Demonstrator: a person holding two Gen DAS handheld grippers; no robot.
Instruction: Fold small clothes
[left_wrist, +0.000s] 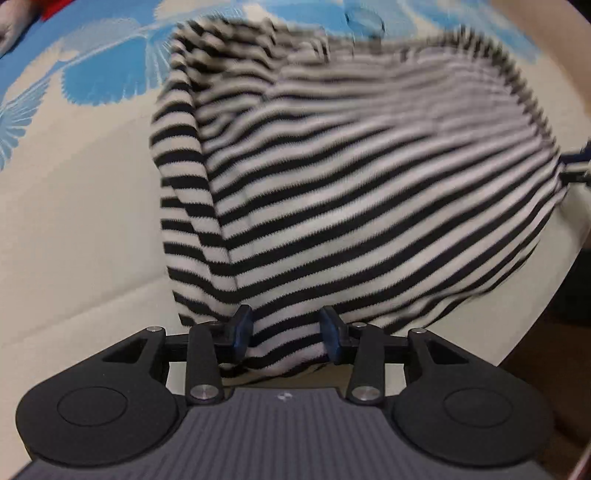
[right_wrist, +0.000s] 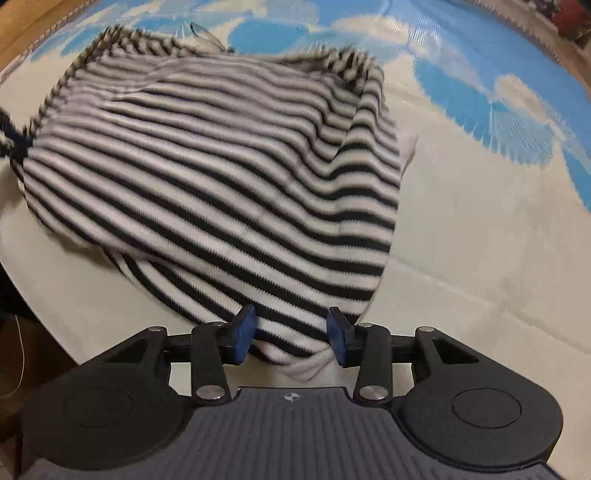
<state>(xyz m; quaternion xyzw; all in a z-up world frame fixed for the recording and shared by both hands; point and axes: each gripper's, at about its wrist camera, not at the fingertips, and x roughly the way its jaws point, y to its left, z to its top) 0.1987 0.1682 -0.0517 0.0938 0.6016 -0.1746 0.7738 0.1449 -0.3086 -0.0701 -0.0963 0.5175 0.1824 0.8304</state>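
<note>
A black-and-white striped garment lies spread over a cream and blue floral cloth. In the left wrist view, my left gripper has its blue pads apart, with the garment's near edge bunched between them. In the right wrist view, the same striped garment shows, blurred by motion. My right gripper also has its pads apart, with a corner of the garment between them. The other gripper's blue tip peeks in at the far edge of each view.
The cream and blue floral cloth covers the surface. A person's hand and a red sleeve sit at the far left corner. The surface edge drops off at the right of the left view and at the left of the right view.
</note>
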